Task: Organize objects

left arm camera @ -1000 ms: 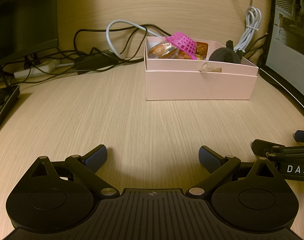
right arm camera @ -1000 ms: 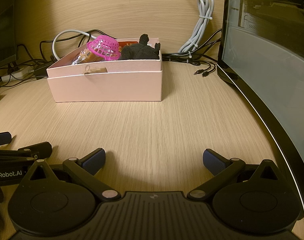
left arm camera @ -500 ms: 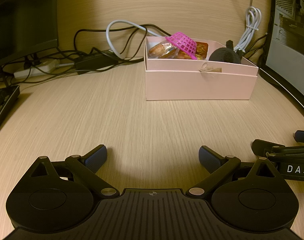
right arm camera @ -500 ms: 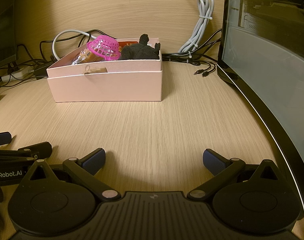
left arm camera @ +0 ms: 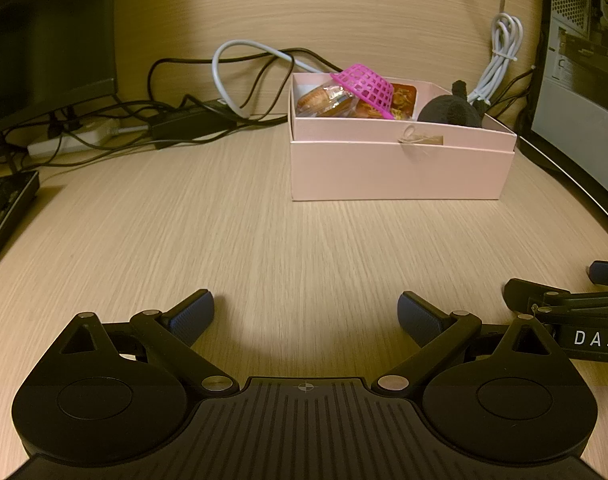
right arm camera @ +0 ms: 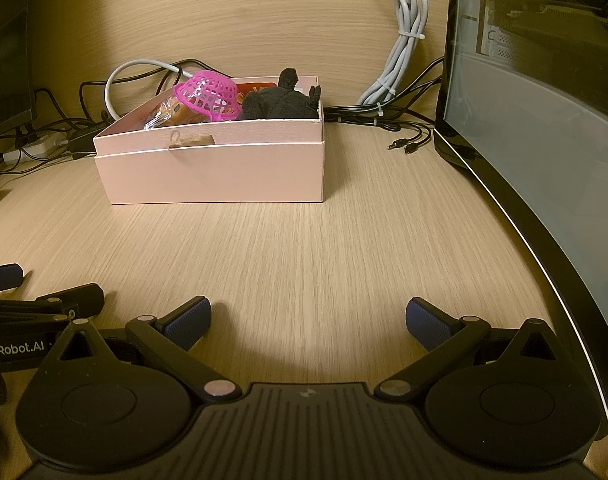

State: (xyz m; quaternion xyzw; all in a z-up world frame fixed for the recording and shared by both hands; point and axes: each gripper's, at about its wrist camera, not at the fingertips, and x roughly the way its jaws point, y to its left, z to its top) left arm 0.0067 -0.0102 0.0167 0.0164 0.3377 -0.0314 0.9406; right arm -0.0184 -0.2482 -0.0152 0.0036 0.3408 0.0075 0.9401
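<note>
A pink cardboard box (left arm camera: 399, 168) (right arm camera: 212, 176) sits on the wooden desk, well ahead of both grippers. Inside it lie a pink mesh basket (left arm camera: 365, 86) (right arm camera: 208, 94) tipped over, wrapped snacks (left arm camera: 323, 100) (right arm camera: 172, 114) and a black plush toy (left arm camera: 449, 110) (right arm camera: 280, 102). My left gripper (left arm camera: 305, 316) stands open low over the desk with nothing between its fingers. My right gripper (right arm camera: 307, 320) is open too, and holds nothing. Each gripper shows at the edge of the other's view.
Tangled black and grey cables (left arm camera: 208, 116) and a power strip (left arm camera: 72, 140) lie behind the box on the left. A bundled grey cable (right arm camera: 403, 56) hangs at the back. A glass-sided computer case (right arm camera: 543, 120) stands on the right, a keyboard (left arm camera: 4, 208) on the left.
</note>
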